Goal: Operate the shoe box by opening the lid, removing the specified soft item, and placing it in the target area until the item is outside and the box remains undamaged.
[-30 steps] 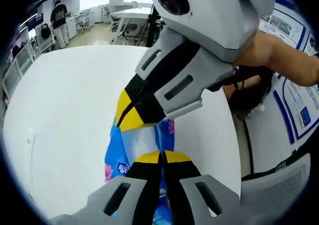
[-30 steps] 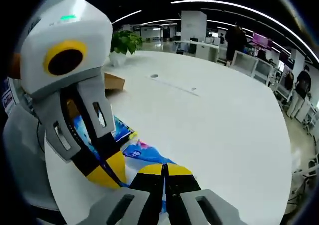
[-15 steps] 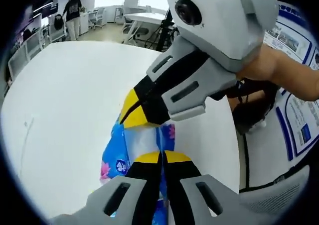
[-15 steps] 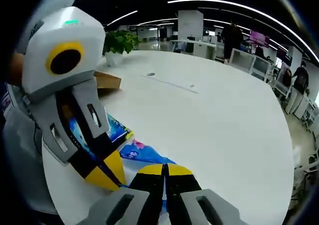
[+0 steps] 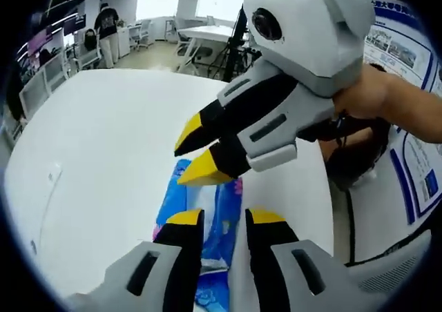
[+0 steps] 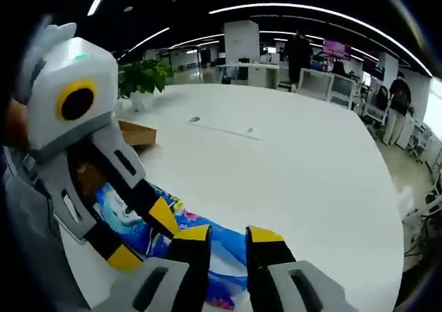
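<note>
A blue soft item with a cartoon and flower print (image 5: 219, 208) lies flat on the white table (image 5: 103, 153). My left gripper (image 5: 224, 219) is open, its yellow-tipped jaws standing either side of the item. My right gripper (image 5: 197, 153) comes in from the upper right, held by a hand (image 5: 373, 98), open just above the item's far end. In the right gripper view the item (image 6: 226, 260) shows between the open jaws of my right gripper (image 6: 228, 234). My left gripper (image 6: 143, 235) is open over the item's left part. A brown cardboard box (image 6: 135, 134) sits behind it.
A potted plant (image 6: 141, 77) stands at the far side of the table (image 6: 297, 167). The table's edge runs close on the right, with a grey chair (image 5: 394, 257) beyond it. People and desks stand far off in the office (image 5: 107, 25).
Both grippers were shut on the blue item; now both have opened and let it go, and it lies on the table. Both cameras have pulled back a little.
</note>
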{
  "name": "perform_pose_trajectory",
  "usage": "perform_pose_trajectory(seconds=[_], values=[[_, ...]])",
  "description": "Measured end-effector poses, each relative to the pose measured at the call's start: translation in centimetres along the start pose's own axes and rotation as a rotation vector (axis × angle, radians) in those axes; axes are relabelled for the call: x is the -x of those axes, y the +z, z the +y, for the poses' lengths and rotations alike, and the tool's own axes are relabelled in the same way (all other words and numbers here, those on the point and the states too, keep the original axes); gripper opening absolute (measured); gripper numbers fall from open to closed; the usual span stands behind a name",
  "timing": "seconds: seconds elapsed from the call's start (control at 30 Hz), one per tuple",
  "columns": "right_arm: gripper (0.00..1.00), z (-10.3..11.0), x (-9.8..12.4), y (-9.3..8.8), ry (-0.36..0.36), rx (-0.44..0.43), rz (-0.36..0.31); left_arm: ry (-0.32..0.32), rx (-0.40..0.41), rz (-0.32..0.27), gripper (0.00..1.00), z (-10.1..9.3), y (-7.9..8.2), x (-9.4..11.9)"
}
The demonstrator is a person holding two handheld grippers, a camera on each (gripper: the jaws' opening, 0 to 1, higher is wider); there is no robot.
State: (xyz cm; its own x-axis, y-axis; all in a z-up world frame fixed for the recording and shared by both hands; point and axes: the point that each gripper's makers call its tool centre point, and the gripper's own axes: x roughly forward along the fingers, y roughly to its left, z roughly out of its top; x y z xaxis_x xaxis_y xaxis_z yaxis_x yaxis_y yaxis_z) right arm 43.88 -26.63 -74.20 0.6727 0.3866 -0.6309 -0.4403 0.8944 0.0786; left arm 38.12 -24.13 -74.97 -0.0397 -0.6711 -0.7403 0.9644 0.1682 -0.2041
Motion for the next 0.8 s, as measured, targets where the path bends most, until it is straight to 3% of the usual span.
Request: perform_pose_trajectory(seconds=[0.33,0.8], values=[[0.26,3.0,3.0,2.1,-0.006,0.02,-0.028,0.044,0.006,-0.048,0.37,-0.8,-0.3,5.0],[0.39,8.4,5.4,4.3,0.01,0.082,-0.051,0.121,0.058,-0.113,0.5,-0.2,-3.2,12.9]])
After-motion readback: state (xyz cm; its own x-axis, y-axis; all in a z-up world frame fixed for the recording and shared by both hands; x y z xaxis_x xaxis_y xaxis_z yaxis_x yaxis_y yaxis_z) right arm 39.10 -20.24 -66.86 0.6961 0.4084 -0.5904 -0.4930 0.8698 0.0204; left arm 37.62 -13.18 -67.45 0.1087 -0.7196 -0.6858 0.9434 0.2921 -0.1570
